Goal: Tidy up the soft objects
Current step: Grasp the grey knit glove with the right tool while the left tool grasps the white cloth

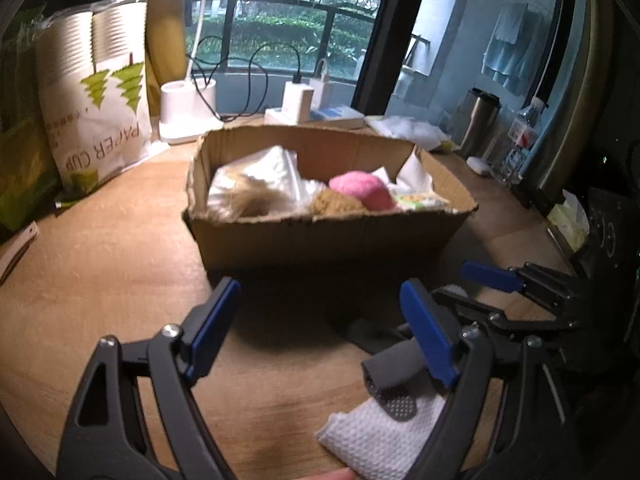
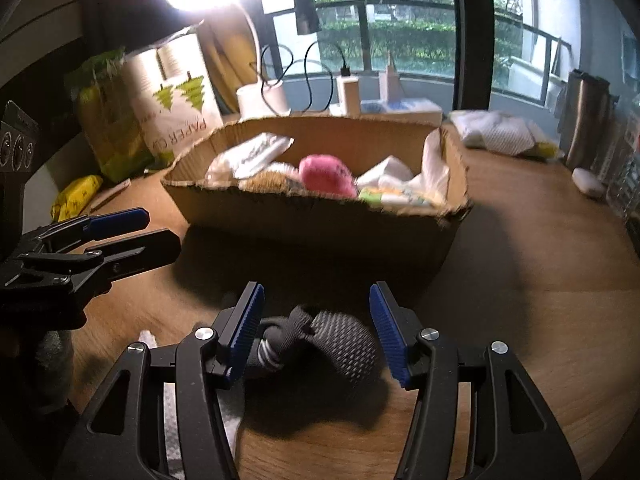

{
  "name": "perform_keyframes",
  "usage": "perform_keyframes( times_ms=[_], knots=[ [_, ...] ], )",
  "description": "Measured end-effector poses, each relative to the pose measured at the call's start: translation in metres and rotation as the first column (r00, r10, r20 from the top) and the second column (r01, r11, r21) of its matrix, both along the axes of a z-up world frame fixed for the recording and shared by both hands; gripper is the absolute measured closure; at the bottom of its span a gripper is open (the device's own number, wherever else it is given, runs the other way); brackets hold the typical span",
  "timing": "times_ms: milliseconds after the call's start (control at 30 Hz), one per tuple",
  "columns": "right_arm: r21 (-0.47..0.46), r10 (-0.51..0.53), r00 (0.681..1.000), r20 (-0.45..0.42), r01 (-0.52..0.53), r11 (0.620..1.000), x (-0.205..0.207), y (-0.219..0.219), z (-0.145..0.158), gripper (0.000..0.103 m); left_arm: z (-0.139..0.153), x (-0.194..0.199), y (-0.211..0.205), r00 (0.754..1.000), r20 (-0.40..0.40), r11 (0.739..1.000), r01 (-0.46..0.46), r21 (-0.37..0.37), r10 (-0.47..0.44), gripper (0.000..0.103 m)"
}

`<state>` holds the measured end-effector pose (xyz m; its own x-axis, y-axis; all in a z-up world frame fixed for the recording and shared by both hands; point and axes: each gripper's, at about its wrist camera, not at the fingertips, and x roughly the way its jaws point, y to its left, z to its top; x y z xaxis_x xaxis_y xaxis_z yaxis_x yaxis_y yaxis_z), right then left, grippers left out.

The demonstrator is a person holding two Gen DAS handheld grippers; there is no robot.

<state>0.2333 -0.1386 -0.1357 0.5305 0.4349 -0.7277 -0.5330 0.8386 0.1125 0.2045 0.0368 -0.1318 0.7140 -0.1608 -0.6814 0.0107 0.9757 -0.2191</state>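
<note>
A cardboard box (image 1: pixel 320 236) stands on the wooden table and holds soft things, among them a pink plush (image 1: pixel 362 190) and a plastic bag (image 1: pixel 256 180). It also shows in the right wrist view (image 2: pixel 320 224). My left gripper (image 1: pixel 320 320) is open and empty in front of the box. A grey knitted sock (image 2: pixel 340 344) lies between the open fingers of my right gripper (image 2: pixel 316 328), which does not grip it. The sock (image 1: pixel 390 368) lies partly on a white waffle cloth (image 1: pixel 376 436) beside my left gripper's right finger. My right gripper's fingers (image 1: pixel 492 276) show at the right.
A paper-cup bag (image 1: pixel 96 104) and green packs stand at the left. A lamp base (image 1: pixel 188 110), chargers and cables sit behind the box. A steel flask (image 1: pixel 478 120), bottles and a tissue pack (image 1: pixel 568 216) line the right edge. A yellow packet (image 2: pixel 76 196) lies at the left.
</note>
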Motion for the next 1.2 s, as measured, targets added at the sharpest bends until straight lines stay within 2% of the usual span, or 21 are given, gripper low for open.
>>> perform_keyframes(
  times_ms=[433, 467, 500, 600, 867, 1067, 1200],
  knots=[
    [-0.025, 0.023, 0.998, -0.060, -0.025, 0.999, -0.007, 0.004, -0.024, 0.040, -0.021, -0.013, -0.002, 0.998, -0.062, 1.000, -0.013, 0.008, 0.013, 0.019],
    [-0.026, 0.036, 0.997, -0.064, -0.038, 0.999, -0.008, 0.006, -0.025, 0.046, -0.021, -0.013, -0.003, 0.998, -0.067, 1.000, -0.013, 0.010, 0.014, 0.019],
    [-0.015, 0.061, 0.996, -0.068, -0.062, 0.998, -0.009, 0.008, -0.024, 0.059, -0.022, -0.013, -0.004, 0.997, -0.070, 1.000, -0.012, 0.013, 0.013, 0.019],
    [-0.010, 0.089, 0.994, -0.060, -0.089, 0.996, -0.013, 0.009, -0.023, 0.069, -0.022, -0.015, -0.010, 0.997, -0.077, 1.000, -0.004, 0.024, 0.006, 0.019],
    [0.024, 0.034, 0.999, -0.027, -0.033, 0.999, -0.012, -0.017, -0.015, 0.080, -0.028, -0.017, -0.030, 0.993, -0.112, 0.999, 0.030, 0.042, -0.025, 0.019],
    [0.078, -0.043, 0.999, 0.010, 0.043, 0.996, -0.010, -0.051, -0.001, 0.081, -0.026, -0.017, -0.050, 0.991, -0.115, 0.995, 0.078, 0.061, -0.071, 0.019],
    [0.073, -0.091, 0.995, 0.027, 0.089, 0.993, -0.007, -0.069, 0.000, 0.081, -0.024, -0.018, -0.065, 0.987, -0.120, 0.990, 0.118, 0.079, -0.108, 0.019]
  ],
)
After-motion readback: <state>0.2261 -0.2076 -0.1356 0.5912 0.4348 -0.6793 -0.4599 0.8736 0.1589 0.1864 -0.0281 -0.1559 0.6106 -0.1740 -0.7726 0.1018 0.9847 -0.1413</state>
